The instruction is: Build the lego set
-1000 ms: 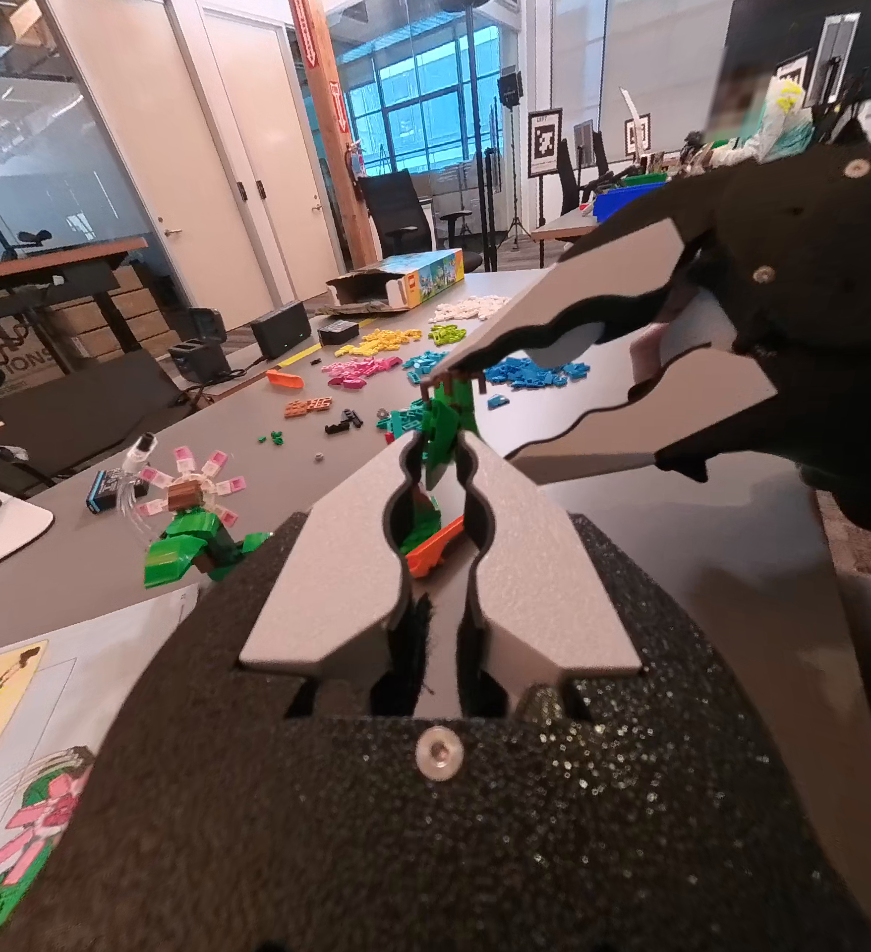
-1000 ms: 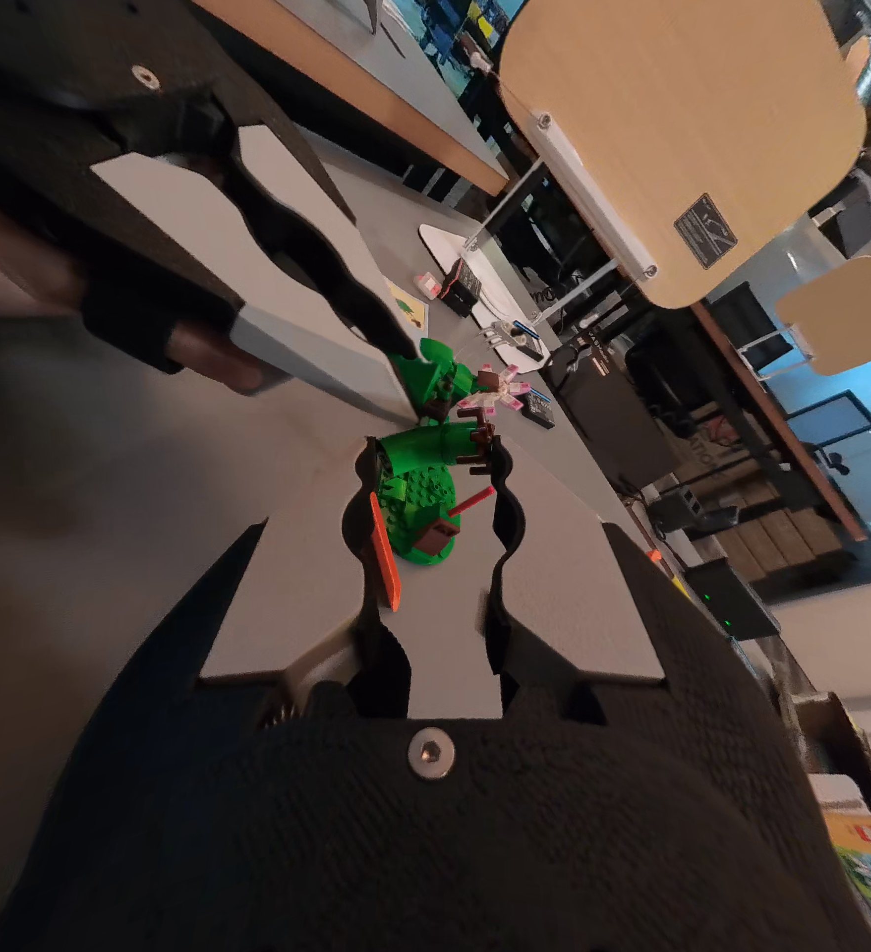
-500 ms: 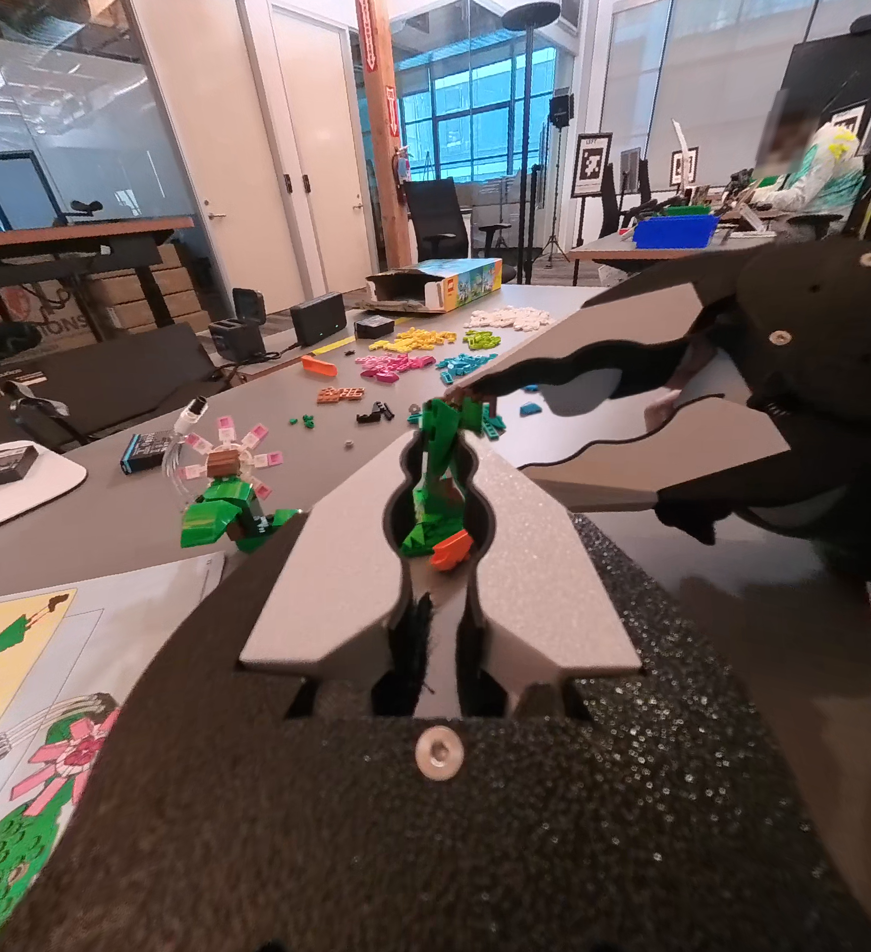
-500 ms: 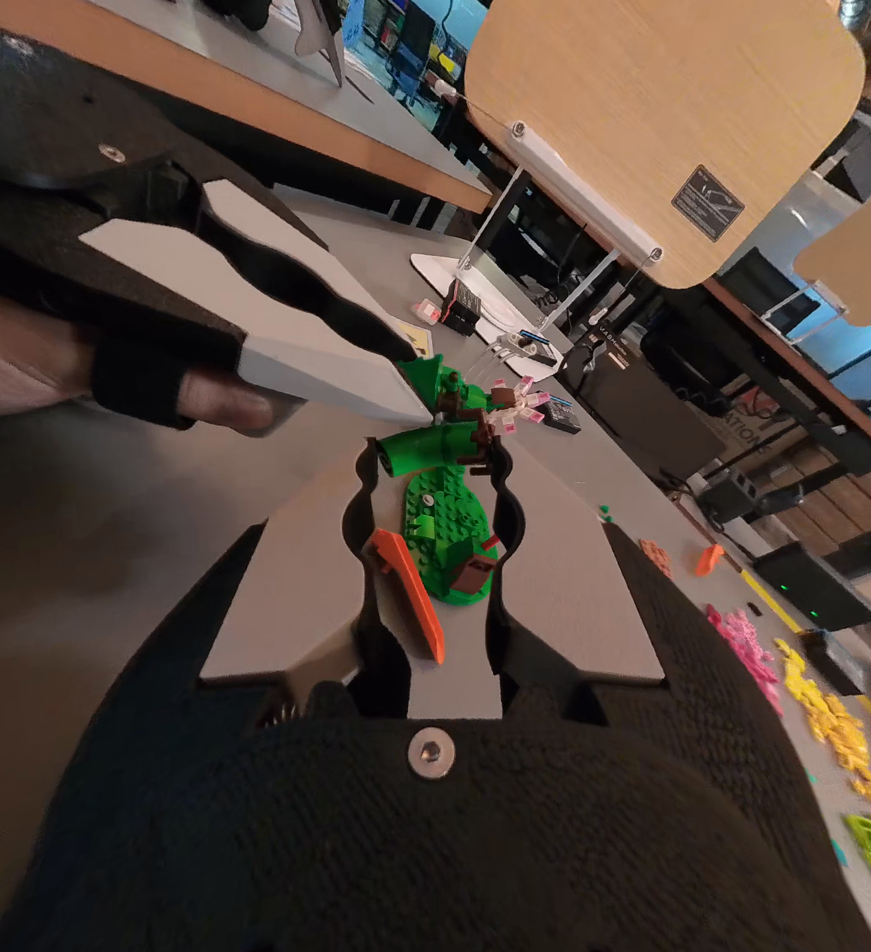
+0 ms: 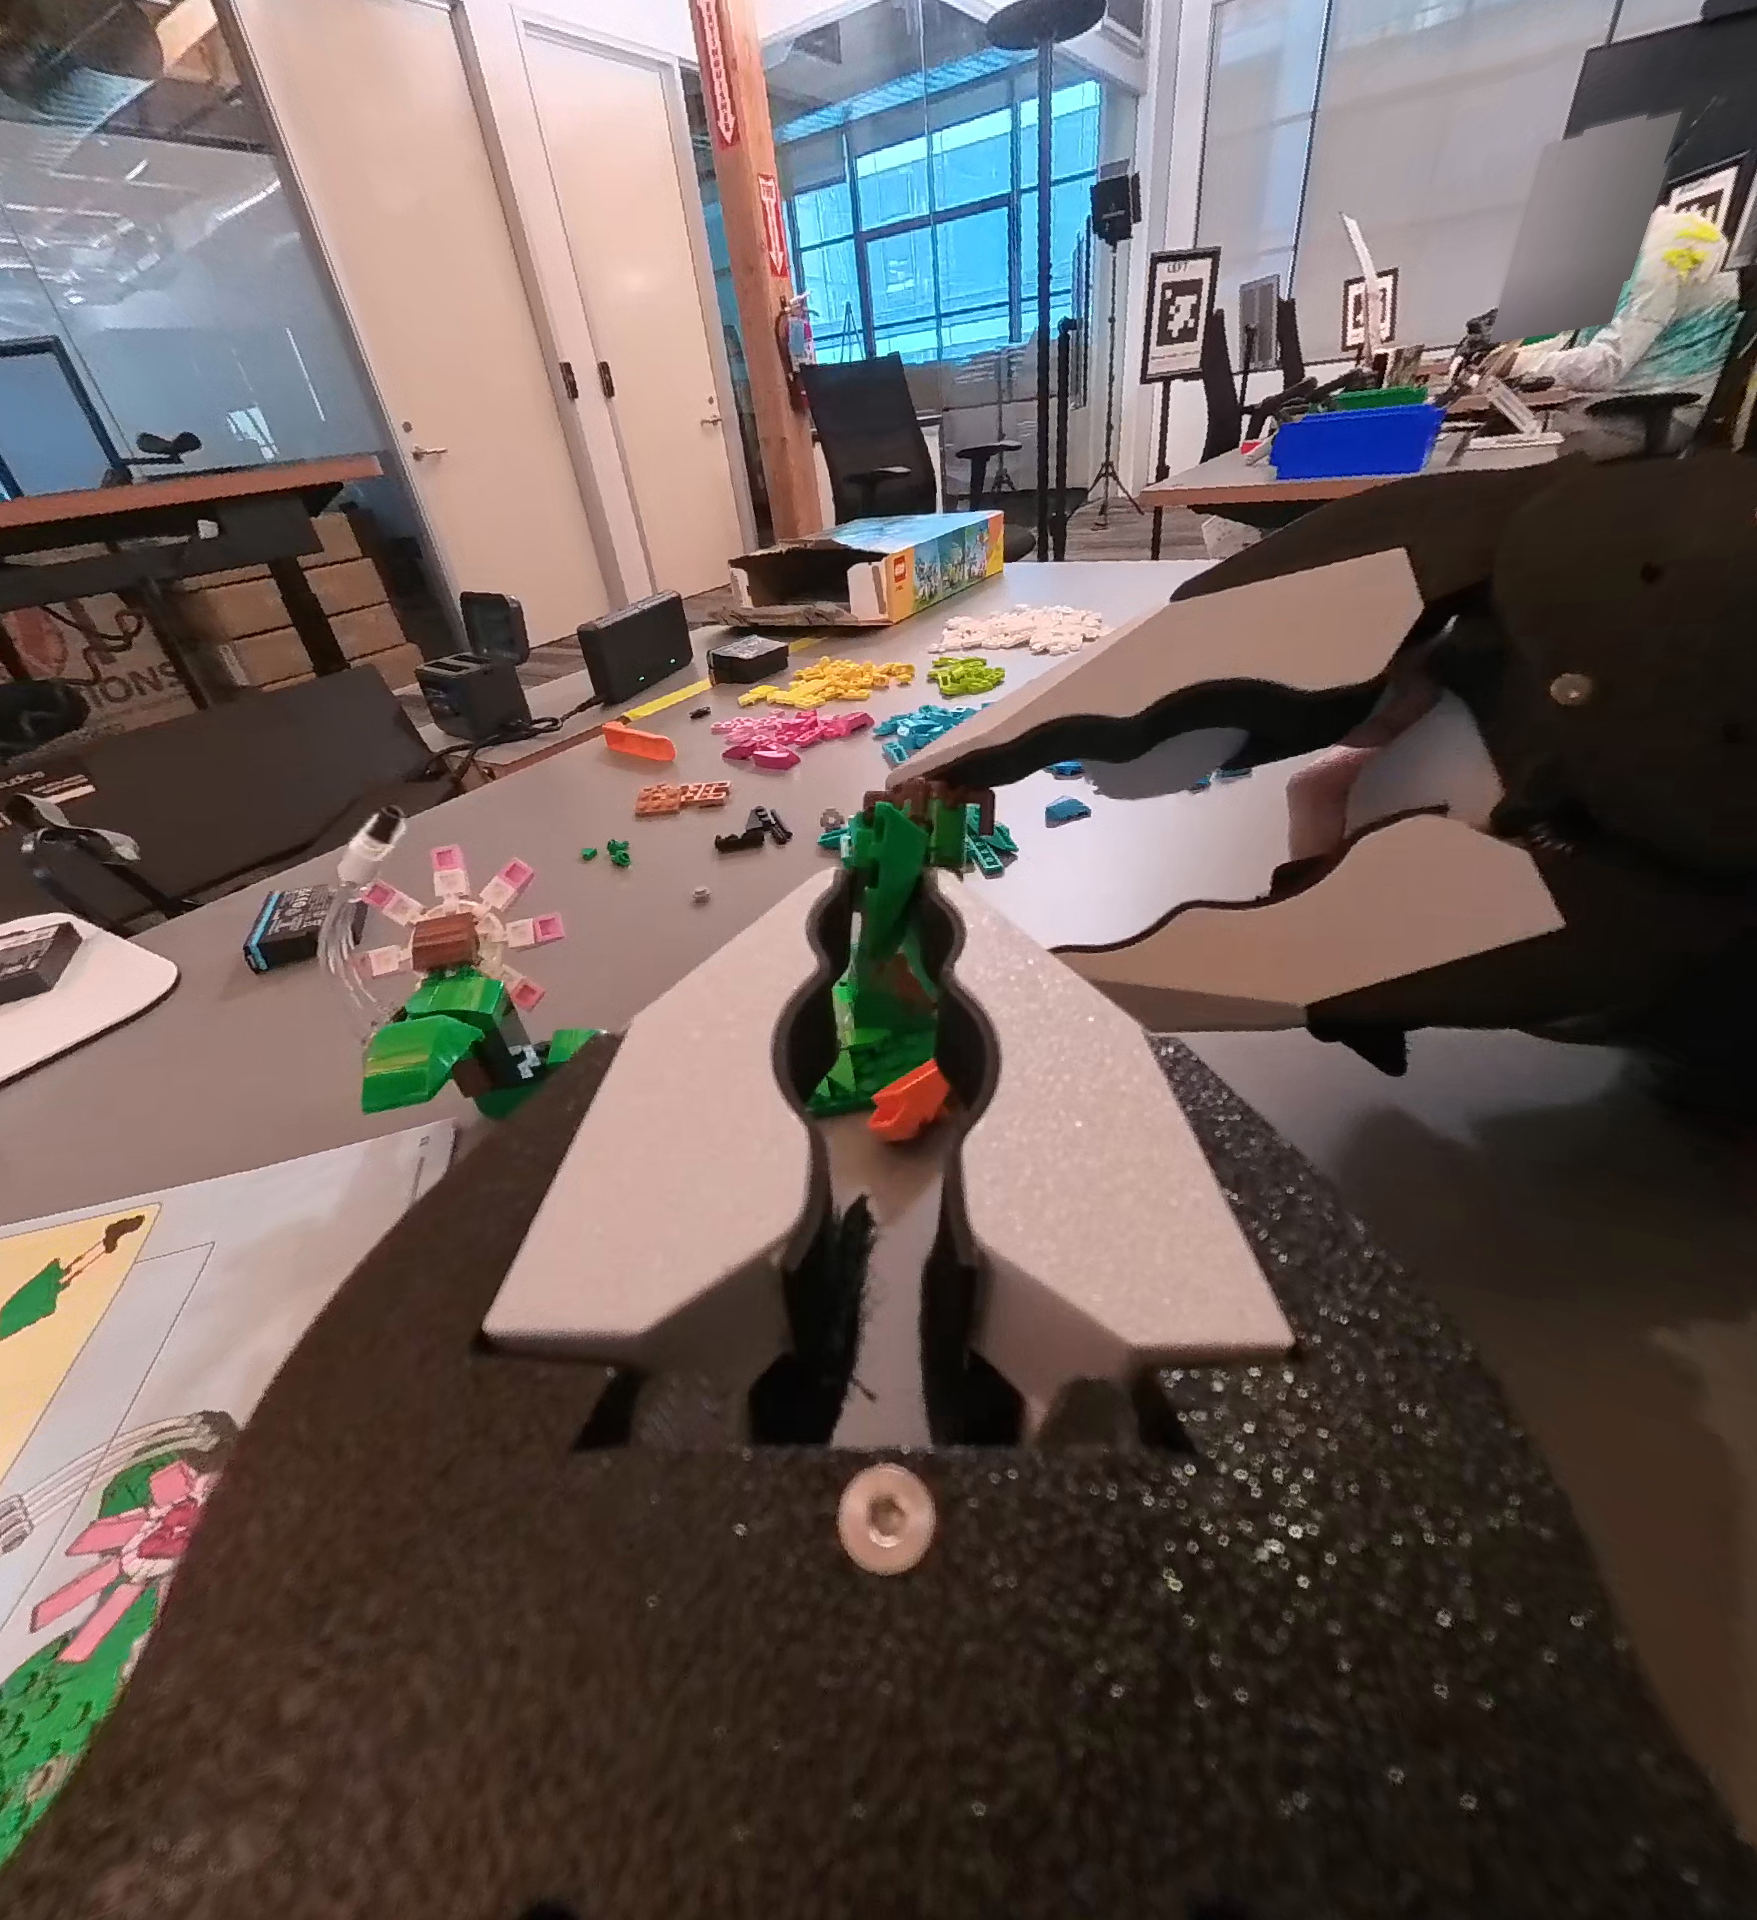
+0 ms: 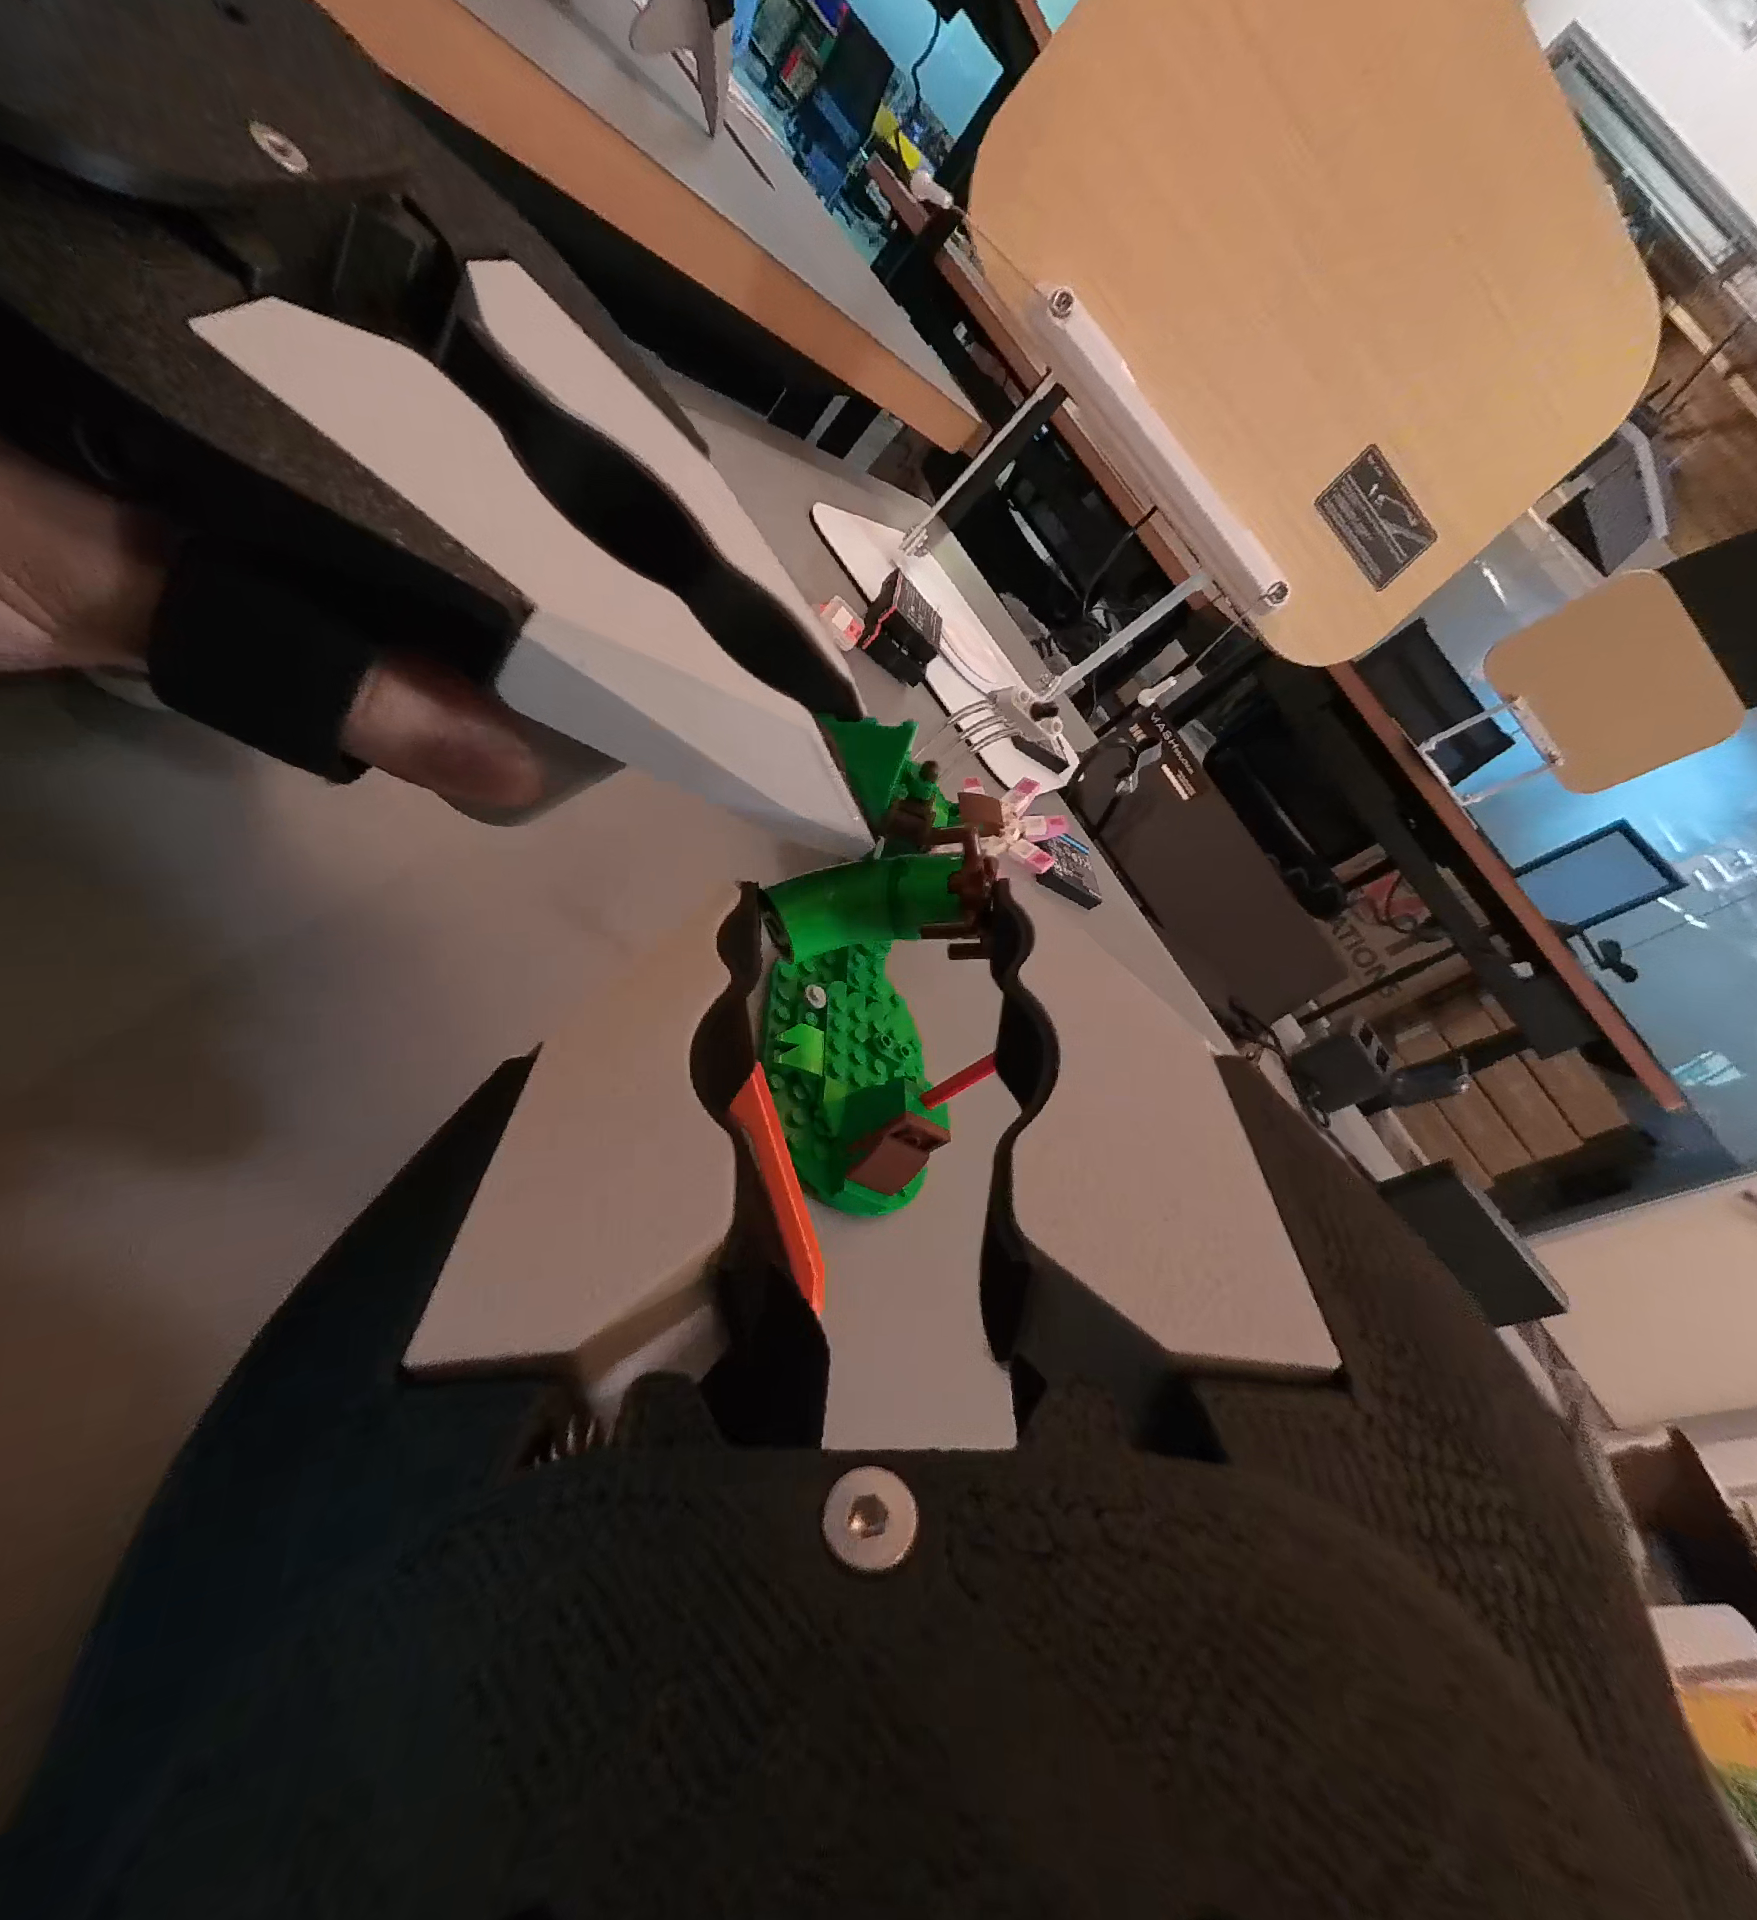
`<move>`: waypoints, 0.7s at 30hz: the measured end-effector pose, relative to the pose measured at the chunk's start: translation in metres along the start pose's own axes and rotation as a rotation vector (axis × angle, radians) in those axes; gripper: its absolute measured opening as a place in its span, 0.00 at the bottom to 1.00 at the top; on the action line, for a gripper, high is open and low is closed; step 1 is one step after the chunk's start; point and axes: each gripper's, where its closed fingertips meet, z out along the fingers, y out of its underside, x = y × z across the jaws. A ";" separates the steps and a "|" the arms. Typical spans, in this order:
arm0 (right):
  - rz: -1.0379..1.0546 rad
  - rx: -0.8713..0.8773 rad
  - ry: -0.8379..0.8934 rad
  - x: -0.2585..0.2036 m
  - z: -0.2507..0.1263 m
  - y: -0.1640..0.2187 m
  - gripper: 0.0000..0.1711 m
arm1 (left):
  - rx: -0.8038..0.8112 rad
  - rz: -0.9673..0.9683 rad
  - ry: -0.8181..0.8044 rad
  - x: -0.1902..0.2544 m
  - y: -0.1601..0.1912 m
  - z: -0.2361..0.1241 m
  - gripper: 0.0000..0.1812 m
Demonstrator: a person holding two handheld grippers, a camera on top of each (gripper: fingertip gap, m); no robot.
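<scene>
We see the left gripper (image 5: 884,883) pinching the curved green stem of the half-built green lego plant model (image 5: 879,997), which stands on its studded green base on the grey table (image 5: 230,1039), just in front of us. The right gripper (image 6: 879,914) comes in from the right, its grey fingers narrowed onto the small brown branch piece (image 6: 967,894) at the stem's top; whether it truly grips or only touches, we cannot tell. Risks, as we judge them: a sideways push could snap the stem off the base, or pop the tiny brown piece loose to roll among the sorted bricks; the flat orange leaf piece (image 6: 780,1184) at the base looks easy to knock off. Counts: one model in hand, one finished pink-petalled flower model (image 5: 448,977) to the left, one open instruction booklet (image 5: 74,1403) near left, one opened cardboard lego box (image 5: 874,577) far off, and six loose colour heaps that we can separate (white, lime, yellow, pink, teal, blue).
</scene>
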 end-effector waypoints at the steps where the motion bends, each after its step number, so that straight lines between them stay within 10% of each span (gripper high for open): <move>1: -0.009 0.000 0.004 0.000 0.000 0.000 0.25 | -0.001 0.005 -0.001 0.000 0.000 0.000 0.05; 21: 0.129 0.269 -0.112 0.000 -0.019 -0.025 0.26 | 0.111 -0.148 0.095 0.003 -0.014 -0.005 0.06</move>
